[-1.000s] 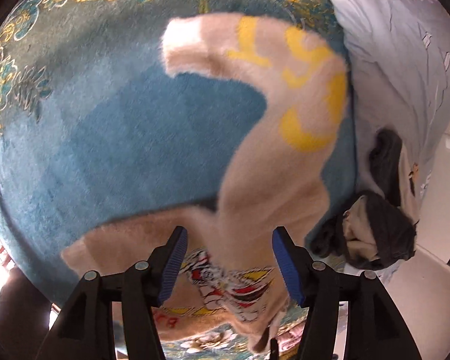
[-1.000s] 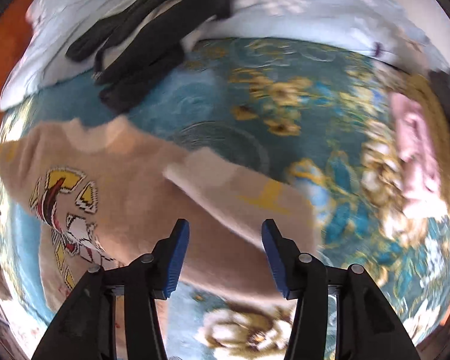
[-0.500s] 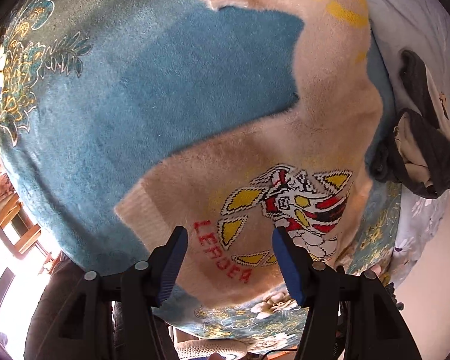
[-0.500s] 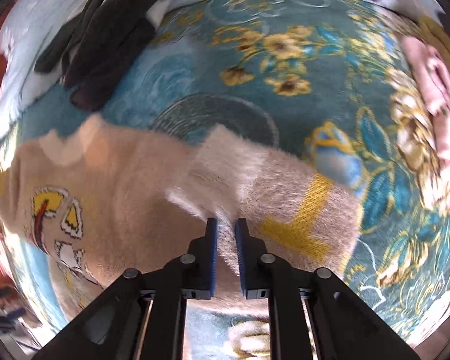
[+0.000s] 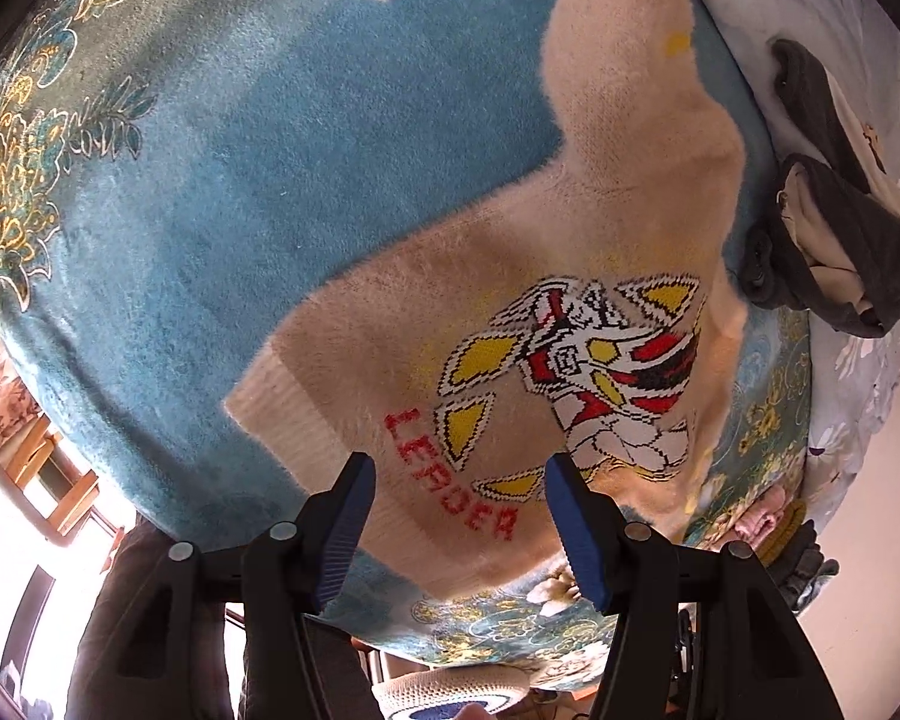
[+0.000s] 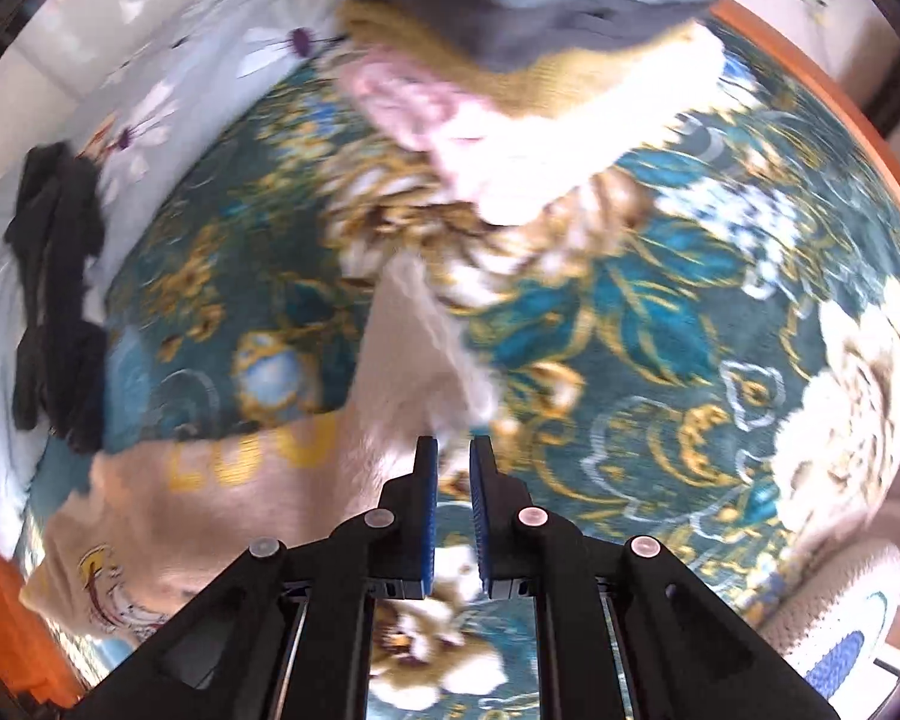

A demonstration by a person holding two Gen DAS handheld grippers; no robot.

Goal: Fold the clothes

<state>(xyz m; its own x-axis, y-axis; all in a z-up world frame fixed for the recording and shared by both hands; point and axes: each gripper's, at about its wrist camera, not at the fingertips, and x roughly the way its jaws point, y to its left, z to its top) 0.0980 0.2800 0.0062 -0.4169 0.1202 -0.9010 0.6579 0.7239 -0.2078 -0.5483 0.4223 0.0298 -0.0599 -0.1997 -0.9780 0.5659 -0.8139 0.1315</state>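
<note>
The right gripper (image 6: 451, 450), whose fingers (image 6: 426, 480) were already nearly together half a second ago over the sleeve lying across the sweater's body, is now pinched on the pale cuff end of that sleeve (image 6: 426, 348), and the sleeve has been drawn out away from the body so that it runs up the right wrist view over the patterned blanket (image 6: 660, 330); the view is blurred by motion. The left gripper (image 5: 459, 480) stays spread wide with nothing between its blue fingers (image 5: 351, 516), poised over the hem of the beige sweater (image 5: 450, 312) by the red "LEADER" lettering, much as half a second ago. The sweater lies flat on the blue middle of the blanket, its cartoon print face up, its hem close to the blanket's near edge, beyond which a white shoe (image 5: 450, 693) and bare floor show. To the sweater's one side a broad stretch of plain blue pile (image 5: 270, 150) lies open; its other sleeve (image 5: 600, 18), marked in yellow, reaches to the top of the left wrist view. On the other side the room is tighter: a dark grey garment (image 5: 840, 252) lies bunched on a pale floral sheet (image 5: 858, 408) just beside the sweater's shoulder. Farther off in the right wrist view, folded pink (image 6: 450, 120), mustard and grey clothes sit stacked near the blanket's far edge, in line with the stretched sleeve.
</note>
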